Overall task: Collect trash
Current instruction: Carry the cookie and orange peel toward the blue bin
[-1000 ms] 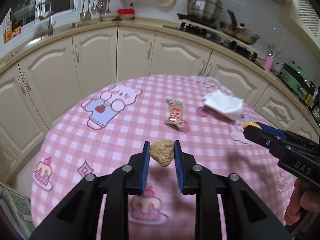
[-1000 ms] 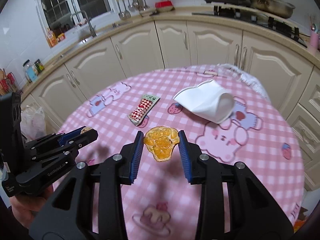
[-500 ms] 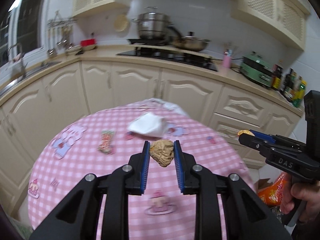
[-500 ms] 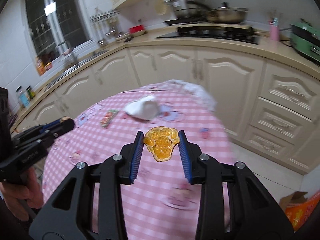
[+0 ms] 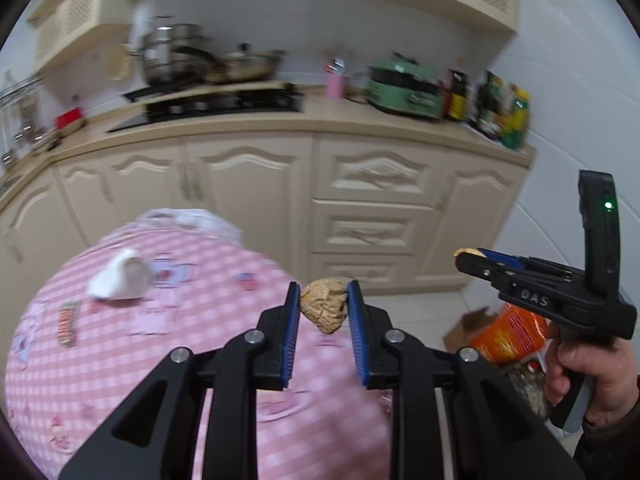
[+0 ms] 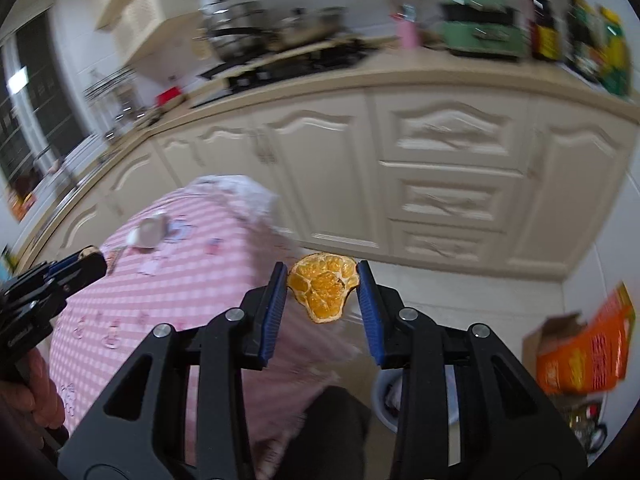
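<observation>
My left gripper (image 5: 323, 300) is shut on a crumpled brown wad of paper (image 5: 325, 309), held in the air over the right edge of the pink checked table (image 5: 200, 340). My right gripper (image 6: 322, 284) is shut on a piece of orange peel (image 6: 323, 291), held beyond the table edge above the floor. The right gripper also shows at the right of the left wrist view (image 5: 470, 256). The left gripper shows at the left of the right wrist view (image 6: 90, 258). A white crumpled tissue (image 5: 120, 278) and a red-green wrapper (image 5: 67, 322) lie on the table.
Cream kitchen cabinets (image 5: 360, 208) stand behind the table. An orange cardboard box (image 6: 584, 354) sits on the floor at the right. The rim of a pale bin (image 6: 386, 394) shows on the floor under my right gripper. A stove with pots (image 5: 208, 72) is on the counter.
Both grippers have swung to the right with their loads, from over the middle of the table to its right edge. The floor and the orange box have come into view.
</observation>
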